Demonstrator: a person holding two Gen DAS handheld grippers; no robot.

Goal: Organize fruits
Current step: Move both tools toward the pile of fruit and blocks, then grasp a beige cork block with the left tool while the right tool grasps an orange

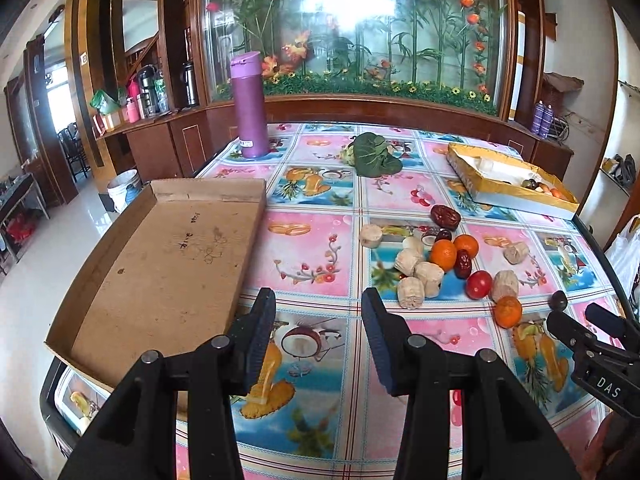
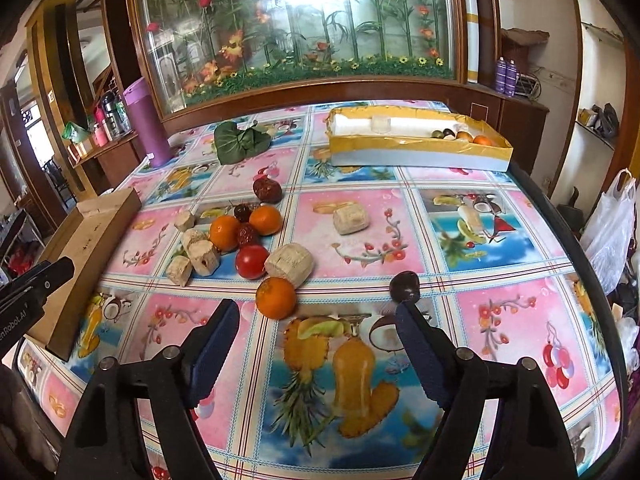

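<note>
Both grippers empty: left gripper point(image 1: 318, 300) half-open, right gripper point(image 2: 318, 314) spread wide. Loose fruit pile point(image 2: 248, 236) sits mid-table; yellow box point(image 2: 420, 148) far right. Next: probably close on near orange point(image 2: 276, 297).

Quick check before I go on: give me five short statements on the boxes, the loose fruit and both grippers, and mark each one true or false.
1. The brown cardboard tray holds several oranges. False: nothing lies in it.
2. The yellow box at the far side already has a few fruits in one end. True.
3. The right gripper is shut on an orange. False: its fingers stand apart with nothing between them; the nearest orange lies on the tablecloth just ahead.
4. The left gripper holds nothing. True.
5. The purple bottle lies on its side. False: it stands upright near the far edge.
</note>
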